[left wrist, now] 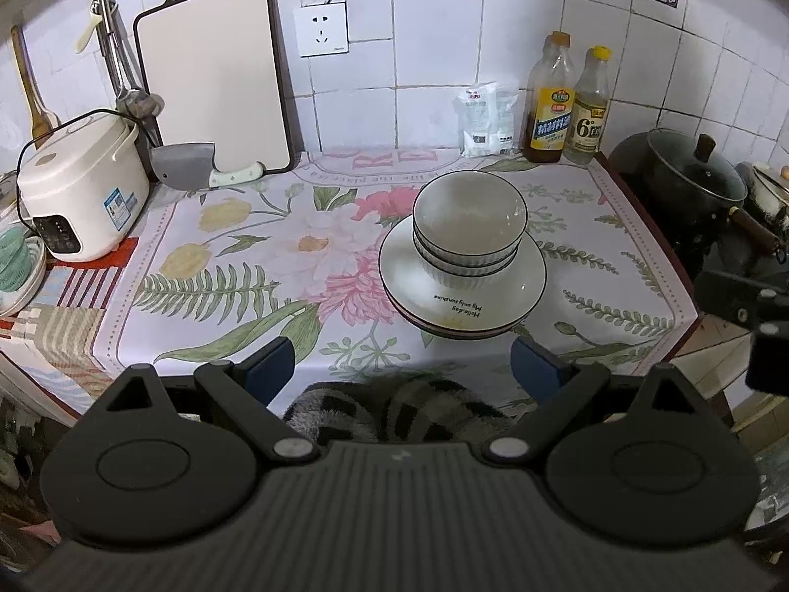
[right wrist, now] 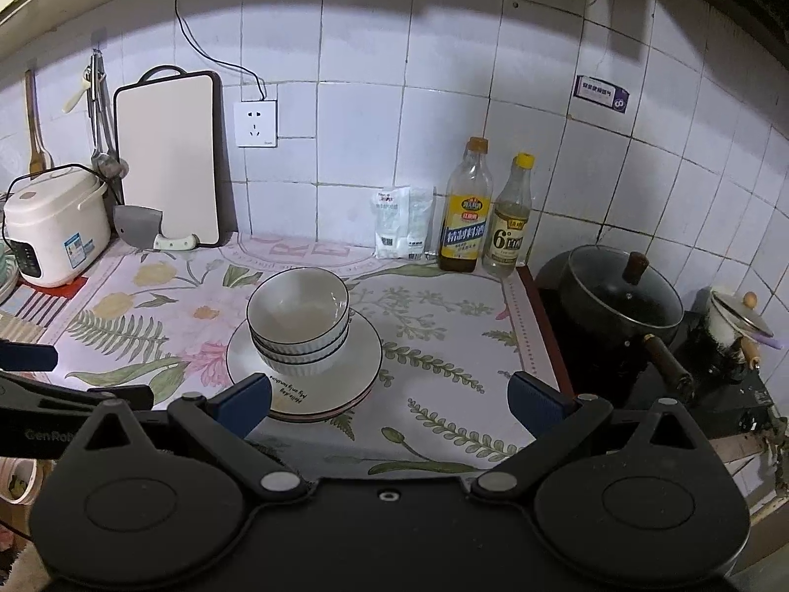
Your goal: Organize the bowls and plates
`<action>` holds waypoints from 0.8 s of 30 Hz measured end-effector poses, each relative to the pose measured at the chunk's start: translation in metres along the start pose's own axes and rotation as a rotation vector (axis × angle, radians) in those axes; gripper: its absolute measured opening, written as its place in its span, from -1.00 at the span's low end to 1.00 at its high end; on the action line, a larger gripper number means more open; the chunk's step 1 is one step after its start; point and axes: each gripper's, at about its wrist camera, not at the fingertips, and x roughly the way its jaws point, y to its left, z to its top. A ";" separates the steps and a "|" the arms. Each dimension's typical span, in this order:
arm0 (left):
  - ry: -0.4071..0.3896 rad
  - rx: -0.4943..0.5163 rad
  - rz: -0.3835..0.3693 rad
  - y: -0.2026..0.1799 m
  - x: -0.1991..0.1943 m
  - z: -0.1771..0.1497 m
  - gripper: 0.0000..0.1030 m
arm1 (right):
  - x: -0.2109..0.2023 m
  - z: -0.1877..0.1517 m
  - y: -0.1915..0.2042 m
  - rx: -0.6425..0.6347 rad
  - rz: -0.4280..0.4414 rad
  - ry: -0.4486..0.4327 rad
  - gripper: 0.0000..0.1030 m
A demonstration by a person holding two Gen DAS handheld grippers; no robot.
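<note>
Standing on the flowered cloth [left wrist: 236, 256] of the counter is one stack of crockery: white bowls [left wrist: 469, 207] with dark rims nested one in another, resting on white plates [left wrist: 463, 296]. The top plate carries dark lettering on its near side. How many plates lie beneath it cannot be told for certain; a pinkish edge shows under the top one. From the right wrist view the same bowls [right wrist: 298, 308] sit toward the back of the plates [right wrist: 362, 360].

The left gripper [left wrist: 403, 369] hangs over the near edge of the counter, jaws wide apart, holding nothing and touching nothing. The stack lies ahead of it, toward its right finger.

The right gripper [right wrist: 389, 399] is likewise spread wide and empty. Its left fingertip [right wrist: 246, 402] overlaps the near rim of the plates in the picture; whether it touches them cannot be told.

Against the tiled wall stand two bottles [left wrist: 567, 103], just beside each other, with a white packet [left wrist: 485, 121] to their left. A cutting board [left wrist: 212, 79] leans at the back left, a cleaver [left wrist: 185, 167] at its foot. A rice cooker [left wrist: 81, 187] sits at the left, a lidded black pot [right wrist: 621, 296] at the right.
</note>
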 end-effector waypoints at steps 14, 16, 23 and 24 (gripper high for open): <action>-0.044 0.015 0.018 -0.004 -0.005 -0.002 0.85 | -0.004 0.000 -0.001 0.011 -0.027 -0.047 1.00; -0.042 0.018 0.019 -0.004 -0.004 -0.002 0.85 | -0.003 -0.001 0.000 0.009 -0.031 -0.050 1.00; -0.044 0.012 0.015 -0.002 -0.004 -0.002 0.85 | -0.003 -0.002 0.001 0.003 -0.046 -0.060 1.00; -0.046 0.012 0.017 -0.003 -0.004 -0.002 0.85 | -0.003 -0.002 0.002 0.003 -0.050 -0.061 1.00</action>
